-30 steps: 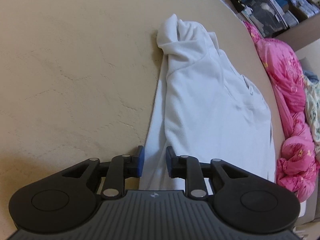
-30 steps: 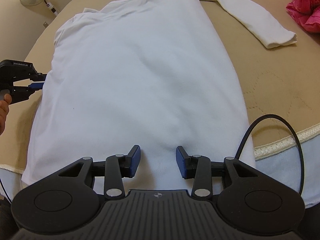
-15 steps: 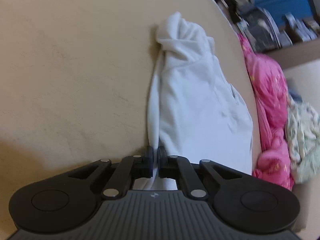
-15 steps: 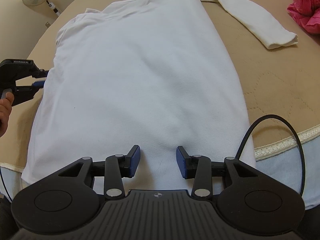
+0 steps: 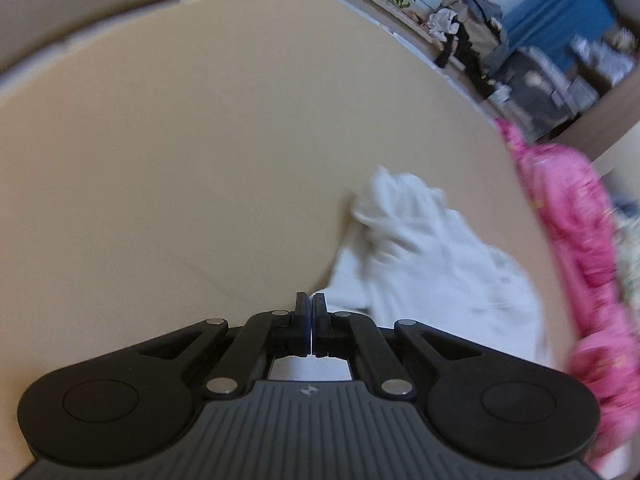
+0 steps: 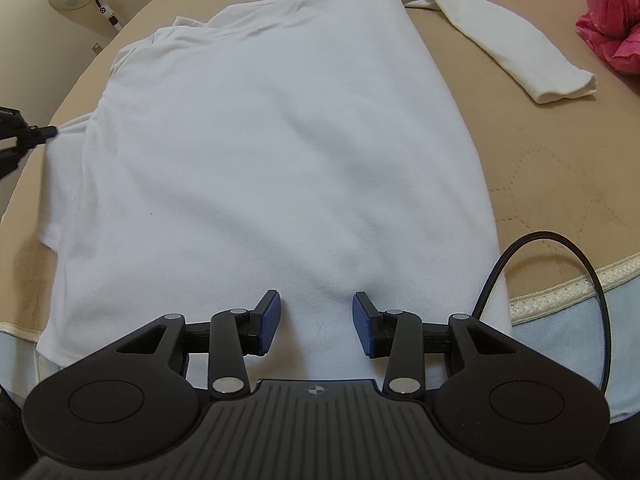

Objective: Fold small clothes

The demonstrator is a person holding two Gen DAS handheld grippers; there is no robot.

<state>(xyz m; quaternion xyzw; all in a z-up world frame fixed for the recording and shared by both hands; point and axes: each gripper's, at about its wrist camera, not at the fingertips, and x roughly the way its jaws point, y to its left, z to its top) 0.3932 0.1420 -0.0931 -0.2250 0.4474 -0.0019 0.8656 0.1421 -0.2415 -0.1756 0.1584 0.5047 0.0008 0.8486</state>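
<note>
On the beige quilted mattress (image 6: 560, 168) the white long-sleeved shirt (image 6: 280, 152) lies spread flat, hem end toward the right wrist camera, collar end away. One sleeve (image 6: 500, 44) is stretched out to the far right, clear of the body panel; it is judged not yet folded in. A pink bedding heap (image 6: 612, 12) sits beyond that sleeve, apart from the shirt, so the working area is unobstructed. The right gripper (image 6: 316, 324) hangs over the hem with its jaws parted and nothing between the pads; it appears placed there to pin or take the hem when needed. The left gripper (image 6: 50, 132) sits at the shirt's left edge, jaws clenched on a pinch of the cloth; the fabric pulls up to a point at the tips. The left wrist view is blurred, but white cloth shows behind the closed pads (image 5: 301, 312). Judged step: lifting the left side to fold it over the body panel.
</note>
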